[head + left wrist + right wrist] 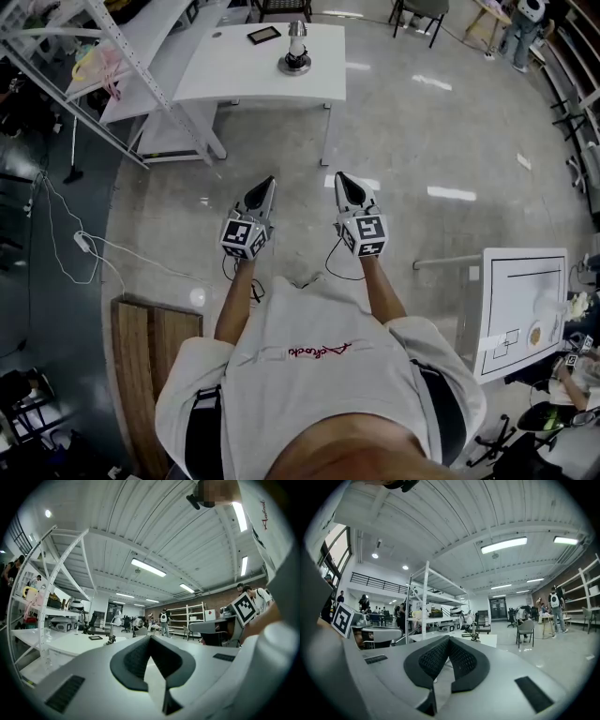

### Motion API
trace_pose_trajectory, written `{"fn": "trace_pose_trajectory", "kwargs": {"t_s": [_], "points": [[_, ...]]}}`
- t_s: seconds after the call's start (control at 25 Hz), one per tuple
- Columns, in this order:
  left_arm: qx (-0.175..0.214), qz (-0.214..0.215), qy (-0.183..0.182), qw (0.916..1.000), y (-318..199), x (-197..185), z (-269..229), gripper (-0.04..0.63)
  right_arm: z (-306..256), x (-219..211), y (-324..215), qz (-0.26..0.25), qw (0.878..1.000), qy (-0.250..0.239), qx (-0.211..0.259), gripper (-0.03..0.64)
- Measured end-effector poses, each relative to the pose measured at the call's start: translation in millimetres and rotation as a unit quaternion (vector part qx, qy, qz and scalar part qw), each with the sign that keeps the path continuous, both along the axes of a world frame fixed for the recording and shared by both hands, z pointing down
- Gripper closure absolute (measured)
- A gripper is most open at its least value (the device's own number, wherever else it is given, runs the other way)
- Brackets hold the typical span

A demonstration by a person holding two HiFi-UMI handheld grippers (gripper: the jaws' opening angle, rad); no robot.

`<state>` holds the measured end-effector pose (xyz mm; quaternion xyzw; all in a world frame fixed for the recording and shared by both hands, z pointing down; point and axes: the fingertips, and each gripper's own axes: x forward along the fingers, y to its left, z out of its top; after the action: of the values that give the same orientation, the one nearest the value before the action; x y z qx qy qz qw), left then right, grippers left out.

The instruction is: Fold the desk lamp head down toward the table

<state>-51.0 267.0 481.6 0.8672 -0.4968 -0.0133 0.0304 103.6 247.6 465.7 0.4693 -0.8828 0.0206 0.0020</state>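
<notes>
The desk lamp point(295, 52), a black round base with a short pale upright head, stands near the far edge of a white table point(234, 86) across the floor. It shows small in the left gripper view point(111, 638) and in the right gripper view point(474, 633). My left gripper point(267, 184) and right gripper point(342, 178) are held side by side in front of my body, level, pointing at the table and well short of it. Both are shut with nothing between the pads point(140, 656) point(461, 658).
A black tablet point(263, 35) lies on the table left of the lamp. A metal shelving rack point(122, 56) stands to the left and a chair point(417, 14) beyond the table. A white cable point(94, 248) runs over the floor, a wooden bench point(150, 366) is at my left, and another white table point(520, 300) at my right.
</notes>
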Motion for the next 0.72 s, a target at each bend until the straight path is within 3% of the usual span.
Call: {"fn": "trace_pose_trajectory", "kwargs": {"t_s": [0.32, 0.72], "points": [[-0.001, -0.022, -0.006, 0.9997, -0.4, -9.5, -0.4, 0.575, 0.9, 4.4, 1.2, -0.013, 1.0, 0.004, 0.0, 0.592], [0.001, -0.038, -0.017, 0.9991, 0.3, 10.5, 6.3, 0.575, 6.9, 25.1, -2.9, -0.031, 0.999, 0.016, 0.004, 0.592]]}}
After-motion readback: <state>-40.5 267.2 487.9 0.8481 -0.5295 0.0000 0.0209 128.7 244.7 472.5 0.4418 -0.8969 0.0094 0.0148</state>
